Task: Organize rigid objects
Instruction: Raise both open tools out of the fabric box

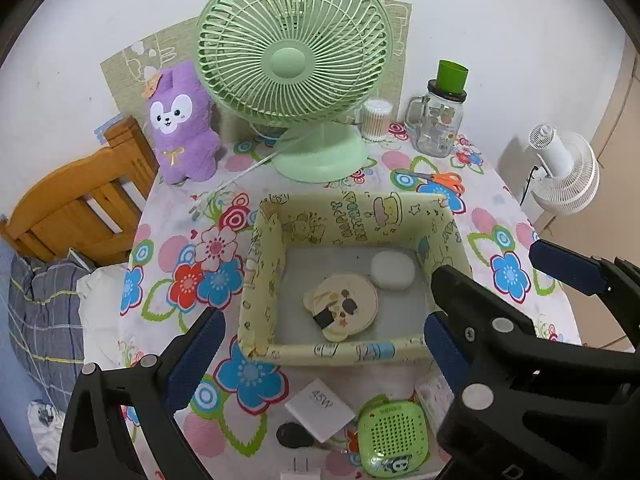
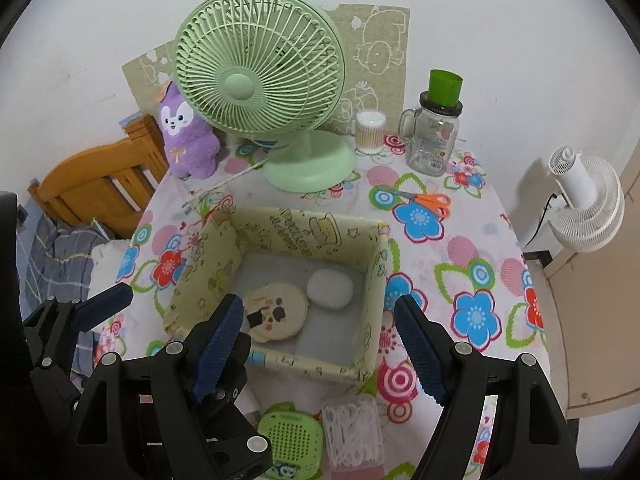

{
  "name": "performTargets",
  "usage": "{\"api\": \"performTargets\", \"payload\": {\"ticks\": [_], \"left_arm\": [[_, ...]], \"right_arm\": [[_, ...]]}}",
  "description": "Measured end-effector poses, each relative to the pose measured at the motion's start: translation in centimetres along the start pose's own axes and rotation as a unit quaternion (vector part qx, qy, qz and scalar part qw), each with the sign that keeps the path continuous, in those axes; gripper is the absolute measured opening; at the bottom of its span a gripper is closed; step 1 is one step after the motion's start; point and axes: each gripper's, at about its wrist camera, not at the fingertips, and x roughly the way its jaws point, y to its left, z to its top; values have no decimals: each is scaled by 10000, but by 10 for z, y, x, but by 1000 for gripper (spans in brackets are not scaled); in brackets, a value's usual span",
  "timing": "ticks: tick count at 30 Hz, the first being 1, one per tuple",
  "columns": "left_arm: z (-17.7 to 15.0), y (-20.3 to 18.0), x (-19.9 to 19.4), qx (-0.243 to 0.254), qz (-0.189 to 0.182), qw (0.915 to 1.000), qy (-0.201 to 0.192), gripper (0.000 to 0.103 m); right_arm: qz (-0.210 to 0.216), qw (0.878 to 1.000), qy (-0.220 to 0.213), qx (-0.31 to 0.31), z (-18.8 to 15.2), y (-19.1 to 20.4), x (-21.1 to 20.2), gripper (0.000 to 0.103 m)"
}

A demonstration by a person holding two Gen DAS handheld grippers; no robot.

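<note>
While both claws (image 1: 324,344) (image 2: 320,336) gape empty, the box (image 1: 352,216) holds two items.

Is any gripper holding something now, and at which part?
Nothing is held. The left gripper and right gripper both stand open and empty above the box.

Up top in your view you've got a mint green desk fan (image 1: 294,68) standing on the flowery tablecloth (image 1: 512,216), with a purple plush bunny (image 1: 180,124) sat upright just to its left. Right of the fan's base there's a tub of cotton swabs (image 1: 377,119), then a glass mug jar (image 1: 438,124) with a green cup (image 1: 452,76) on its lid. Orange scissors (image 1: 444,181) lie flat below those. Wooden chair (image 1: 80,204) at far left, white floor fan (image 1: 568,172) at far right.
</note>
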Motion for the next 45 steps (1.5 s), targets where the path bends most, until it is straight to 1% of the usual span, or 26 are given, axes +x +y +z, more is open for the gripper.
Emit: {"api": "performTargets", "payload": {"ticks": [9,20,29,34,37,40,45], "left_arm": [[-16,4,-16,41,-74,9999,-70,101],[-36,6,-33,118,-209,9996,-145,101],[-52,7,-41,173,-371,9990,-197,101],[-63,8,-41,210,-440,9987,-124,101],[-69,7,-37,212,-480,9986,-104,101],[-75,6,-36,249,-470,9984,-164,101],[-84,8,-26,124,-528,9985,-53,101]], "right_arm": [[93,9999,-53,57,-16,7,-17,80],[53,9997,-235,63,-36,15,-37,80],[-4,9995,-275,132,-54,16,-47,80],[-176,9994,-280,132,-66,15,-50,80],[-190,9993,-242,218,-74,9,-49,80],[-210,9992,-164,282,-82,4,-46,80],[-143,9994,-133,293,-92,-5,-40,80]]}}
